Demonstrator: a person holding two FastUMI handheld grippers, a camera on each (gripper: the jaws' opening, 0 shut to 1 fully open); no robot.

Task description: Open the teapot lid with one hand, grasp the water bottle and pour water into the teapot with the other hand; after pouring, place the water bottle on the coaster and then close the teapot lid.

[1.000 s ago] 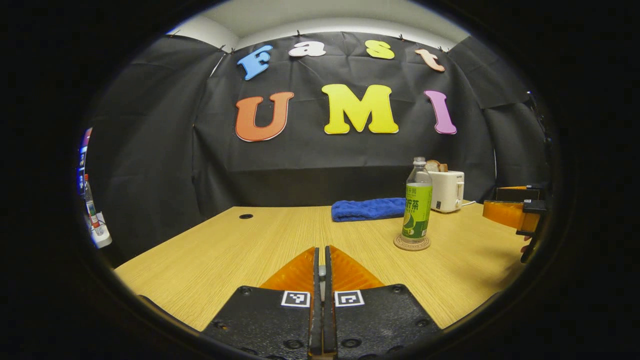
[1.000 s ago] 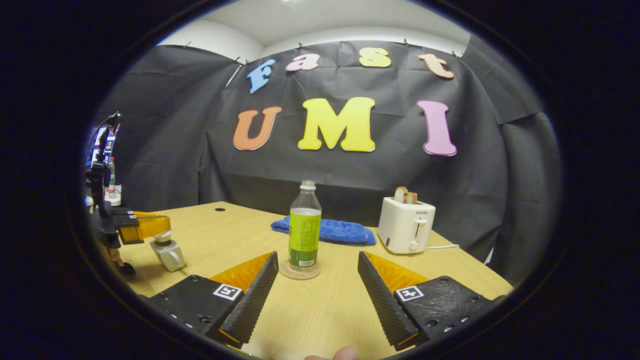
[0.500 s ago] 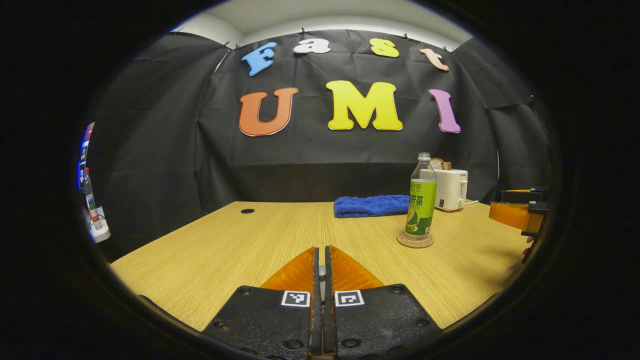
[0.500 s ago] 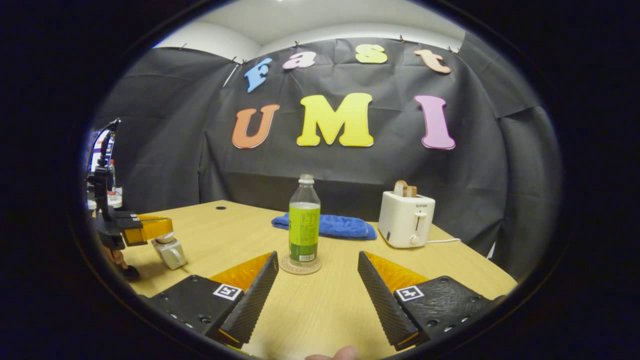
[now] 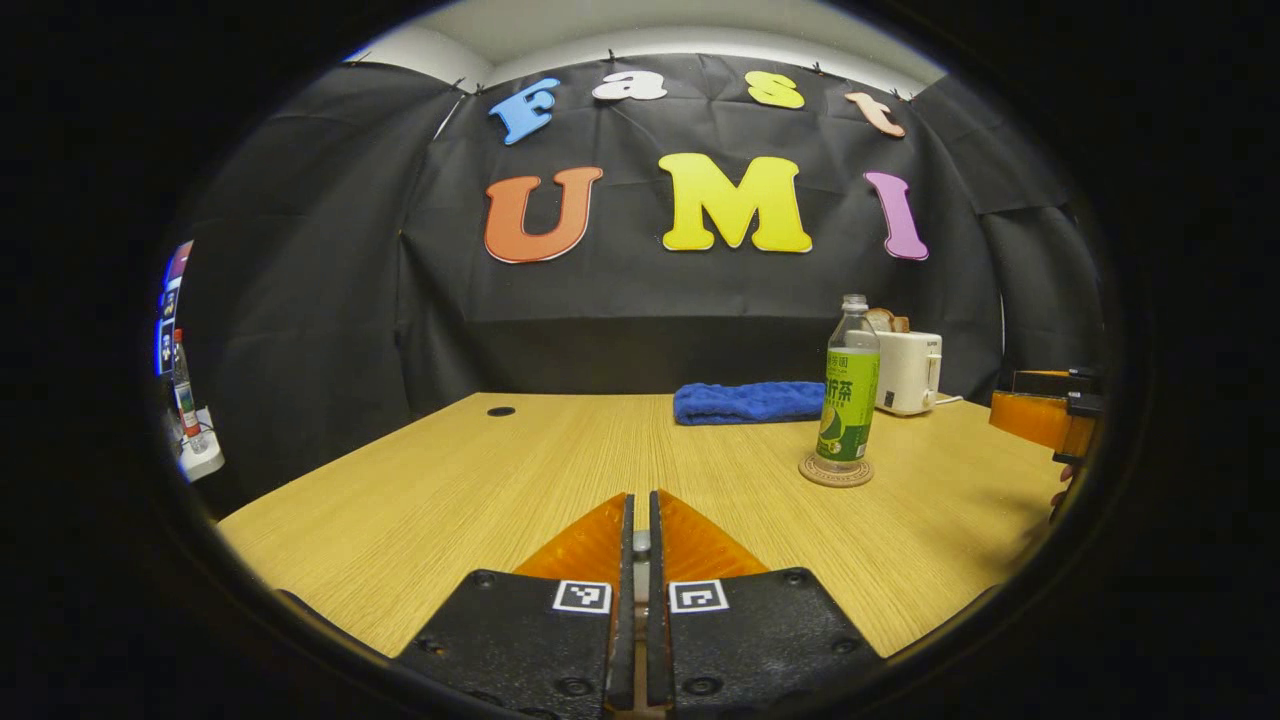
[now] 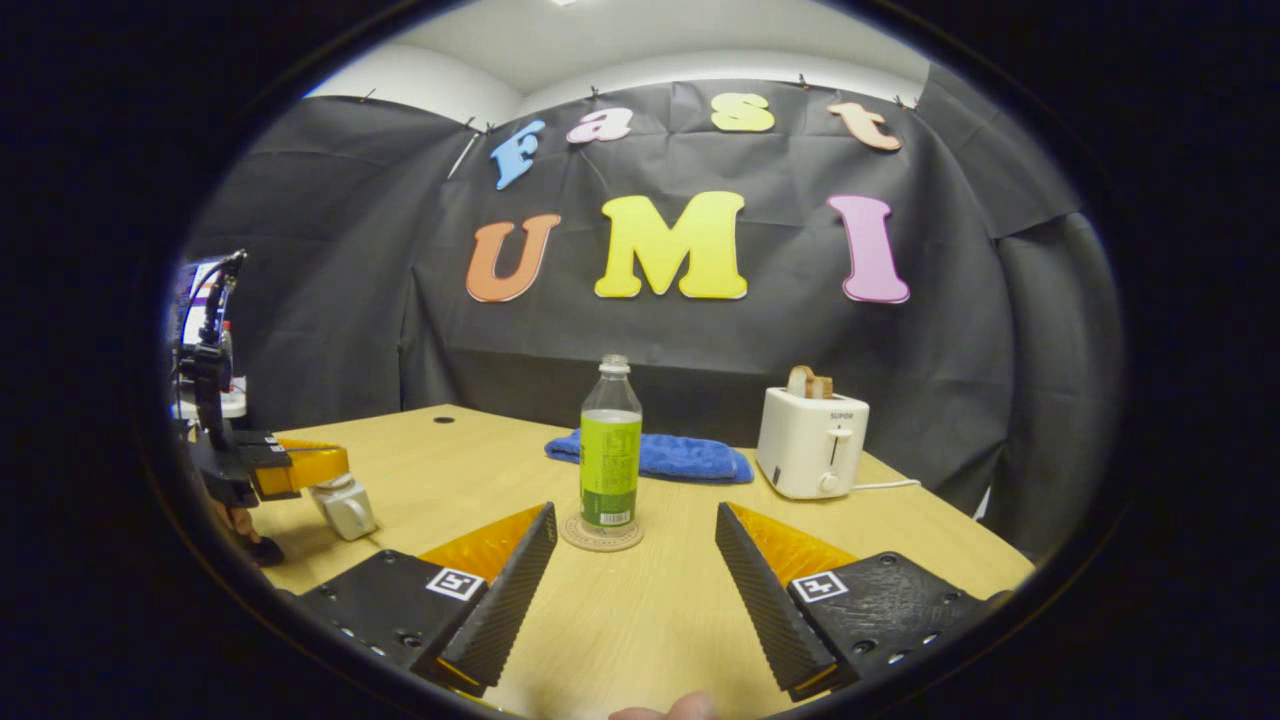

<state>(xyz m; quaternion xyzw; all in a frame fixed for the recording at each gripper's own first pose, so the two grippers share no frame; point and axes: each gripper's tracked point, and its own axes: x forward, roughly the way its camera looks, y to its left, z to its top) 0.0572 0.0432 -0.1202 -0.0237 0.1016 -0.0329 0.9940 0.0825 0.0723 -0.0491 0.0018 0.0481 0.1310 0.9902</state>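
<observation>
A clear water bottle (image 5: 848,400) (image 6: 610,460) with a green label stands upright on a round coaster (image 5: 836,471) (image 6: 600,538). My right gripper (image 6: 632,510) is open just in front of it, touching nothing; it also shows at the right edge of the left gripper view (image 5: 1010,418). At the table's left, a small silver teapot (image 6: 347,508) stands under my left gripper (image 6: 335,465). That gripper (image 5: 640,497) is shut, with a small pale piece, the teapot lid's knob, pinched between its fingers. The lid sits on or just above the pot.
On the wooden table (image 5: 450,490), a folded blue towel (image 6: 665,458) lies behind the bottle and a white toaster (image 6: 812,455) with bread stands at the back right. A cable hole (image 5: 500,411) is at the back left. Black cloth walls close the booth.
In the right gripper view my left gripper has sunk a little with the lid onto the teapot. The bottle stays on the coaster and my right gripper stays open.
</observation>
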